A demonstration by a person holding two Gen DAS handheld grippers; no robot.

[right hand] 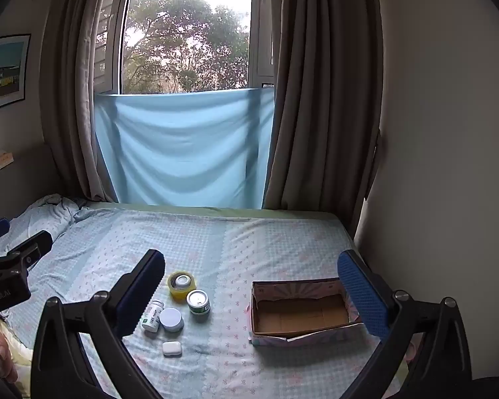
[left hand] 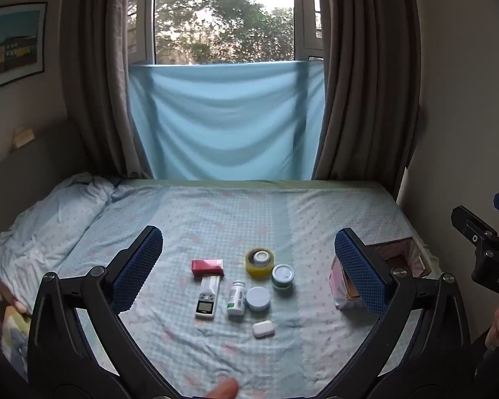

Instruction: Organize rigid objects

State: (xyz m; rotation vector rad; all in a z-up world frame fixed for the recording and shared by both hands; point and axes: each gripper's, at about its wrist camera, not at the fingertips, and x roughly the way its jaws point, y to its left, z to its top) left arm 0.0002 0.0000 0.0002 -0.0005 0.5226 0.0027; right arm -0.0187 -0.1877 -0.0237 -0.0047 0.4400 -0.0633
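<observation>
Right wrist view: my right gripper (right hand: 251, 274) is spread wide and empty — the open cardboard box (right hand: 302, 312) lies just ahead-right, its long axis crosswise. The jars, tape roll (right hand: 181, 285) and pill bottle (right hand: 153, 316) cluster left, nearer my empty, wide-open left gripper (left hand: 249, 249).

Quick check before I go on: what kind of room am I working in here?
Most likely a bedroom: the items lie on a bed with a patterned sheet, rumpled bedding at its left, and curtains frame a window behind.
</observation>
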